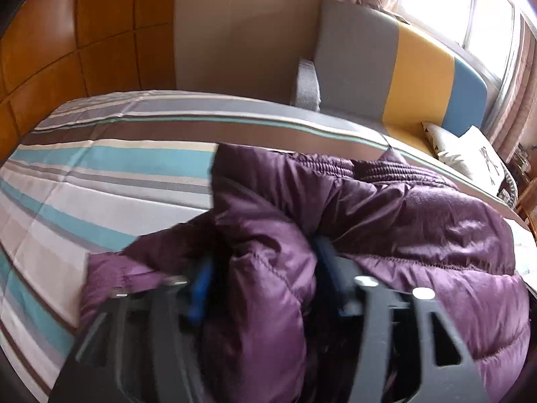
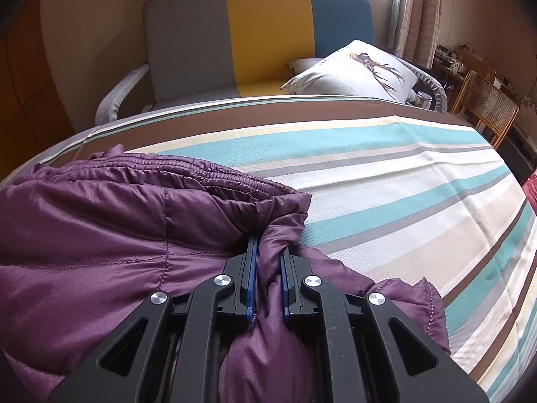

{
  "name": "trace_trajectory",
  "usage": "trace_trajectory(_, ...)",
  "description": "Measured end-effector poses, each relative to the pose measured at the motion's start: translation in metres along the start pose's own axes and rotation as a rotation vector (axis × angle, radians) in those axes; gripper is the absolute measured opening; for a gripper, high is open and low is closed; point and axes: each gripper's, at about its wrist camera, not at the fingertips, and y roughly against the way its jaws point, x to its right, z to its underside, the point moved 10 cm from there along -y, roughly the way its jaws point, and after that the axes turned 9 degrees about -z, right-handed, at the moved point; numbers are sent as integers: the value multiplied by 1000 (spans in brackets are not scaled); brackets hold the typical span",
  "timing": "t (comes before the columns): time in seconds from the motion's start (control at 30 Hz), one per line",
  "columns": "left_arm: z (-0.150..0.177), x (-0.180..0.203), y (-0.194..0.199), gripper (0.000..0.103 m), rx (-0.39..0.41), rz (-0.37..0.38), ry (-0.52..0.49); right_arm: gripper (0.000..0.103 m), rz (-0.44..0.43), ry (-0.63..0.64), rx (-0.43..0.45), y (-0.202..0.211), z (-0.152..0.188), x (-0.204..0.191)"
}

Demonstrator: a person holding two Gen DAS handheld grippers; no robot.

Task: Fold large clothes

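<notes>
Clamped on a bunched fold of the purple quilted jacket point(image 2: 100, 235), the right gripper point(image 2: 268, 255) pinches the fabric tight between its two blue pads point(image 2: 251, 268). That jacket lies heaped on the striped bedsheet point(image 2: 386, 184), its gathered elastic hem on the side of the heap toward the sofa point(image 2: 261, 33). On the jacket's other side, the left gripper point(image 1: 261, 262) stands with its jaws spread wide; a puffy ridge of the jacket sits between them, with a dark gap beside the left pad, so the pads are not pressing on it. Beyond the jacket, past the bed's far edge, a white cushion point(image 2: 355, 70) rests on the grey, yellow and blue sofa.
</notes>
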Motion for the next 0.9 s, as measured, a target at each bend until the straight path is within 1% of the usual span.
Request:
trace_trajectory(0.03, -1, -6, 9, 79, 13, -11, 21, 13, 2, 0, 1, 0, 0, 0)
trace_trajectory(0.1, -2, -9, 27, 81, 36, 33, 60, 13, 2, -2, 2, 1, 1, -2)
trace_trajectory(0.17, -1, -7, 46, 82, 44, 65, 79, 15, 15, 1, 3, 2, 0, -3)
trace_trajectory(0.2, -1, -4, 54, 84, 50, 77, 73, 19, 20, 2, 4, 4, 0, -2)
trace_trajectory(0.27, -4, 2, 68, 88, 75, 85, 56, 27, 18, -5, -1, 8, -2, -1)
trace_trajectory(0.33, -8, 11, 84, 93, 99, 94, 30, 55, 24, -13, 11, 20, -5, 4)
trace_trajectory(0.37, -11, 14, 90, 93, 111, 101, 26, 57, 19, -16, 41, 32, -8, 4)
trace_trajectory(0.47, -21, 25, 101, 97, 134, 117, 25, 58, 36, 3, 134, 67, -20, -3)
trace_trajectory(0.5, -25, 32, 101, 97, 136, 121, 21, 58, 5, 8, 177, 81, -27, -15)
trace_trajectory(0.57, -30, 42, 97, 97, 141, 98, 16, 58, -47, 32, 205, 90, -37, -39)
trace_trajectory(0.63, -35, 60, 85, 97, 132, 76, -4, 58, -102, 69, 193, 85, -43, -65)
trace_trajectory(0.7, -37, 74, 74, 97, 137, 37, -46, 58, -128, 101, 147, 64, -43, -87)
trace_trajectory(0.8, -33, 84, 48, 97, 102, -5, -117, 57, -125, 121, 83, 35, -36, -99)
trace_trajectory(0.83, -26, 85, 36, 97, 68, -12, -124, 57, -126, 117, 58, 23, -29, -99)
trace_trajectory(0.9, -14, 85, 21, 98, 25, 3, -109, 57, -127, 92, 37, 9, -20, -96)
